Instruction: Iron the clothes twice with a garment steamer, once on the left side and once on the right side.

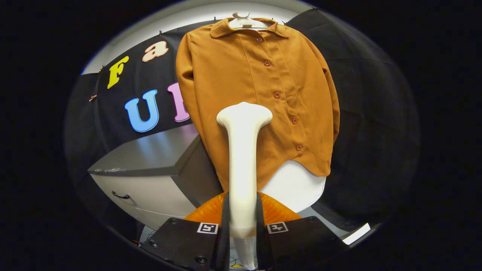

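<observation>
There was one gripper (243,222), its two fingers (225,226) pressed against either side of the handle of one white garment steamer (243,150). One brown shirt (241,82) hung on one white hanger (243,20), and I counted five buttons (276,95) down its front placket. Behind its lower hem sat one white rounded form (297,188). One grey cabinet (150,165) stood to the side, with one dark handle (120,195) on its drawer front. Two square black-and-white markers (208,228) sat on the gripper body, one beside each finger
</observation>
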Tool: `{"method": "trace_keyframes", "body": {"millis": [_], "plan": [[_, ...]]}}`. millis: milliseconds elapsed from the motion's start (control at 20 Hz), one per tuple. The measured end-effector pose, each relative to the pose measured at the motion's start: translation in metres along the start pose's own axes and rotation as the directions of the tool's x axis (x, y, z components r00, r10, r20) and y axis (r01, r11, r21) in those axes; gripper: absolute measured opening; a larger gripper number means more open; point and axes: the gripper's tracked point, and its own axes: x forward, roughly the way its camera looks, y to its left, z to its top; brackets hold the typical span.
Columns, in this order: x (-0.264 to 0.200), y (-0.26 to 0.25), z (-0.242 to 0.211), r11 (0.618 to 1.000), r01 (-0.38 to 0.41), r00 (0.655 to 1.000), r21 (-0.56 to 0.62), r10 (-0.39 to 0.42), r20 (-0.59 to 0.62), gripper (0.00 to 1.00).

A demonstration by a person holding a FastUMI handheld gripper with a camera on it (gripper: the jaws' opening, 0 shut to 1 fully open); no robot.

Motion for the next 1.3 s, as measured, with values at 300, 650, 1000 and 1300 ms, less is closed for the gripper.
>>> {"method": "trace_keyframes", "body": {"millis": [300,650,1000,1300], "plan": [[-0.011,-0.012,-0.07,1.0,0.004,0.988,-0.004,-0.005,-0.154,0.32],[-0.05,-0.012,-0.054,1.0,-0.018,0.994,0.001,0.018,-0.111,0.32],[-0.102,-0.008,0.077,0.999,-0.039,0.988,-0.026,0.043,0.15,0.32],[-0.145,-0.006,0.195,0.994,-0.035,0.928,-0.1,0.07,0.367,0.32]]}}
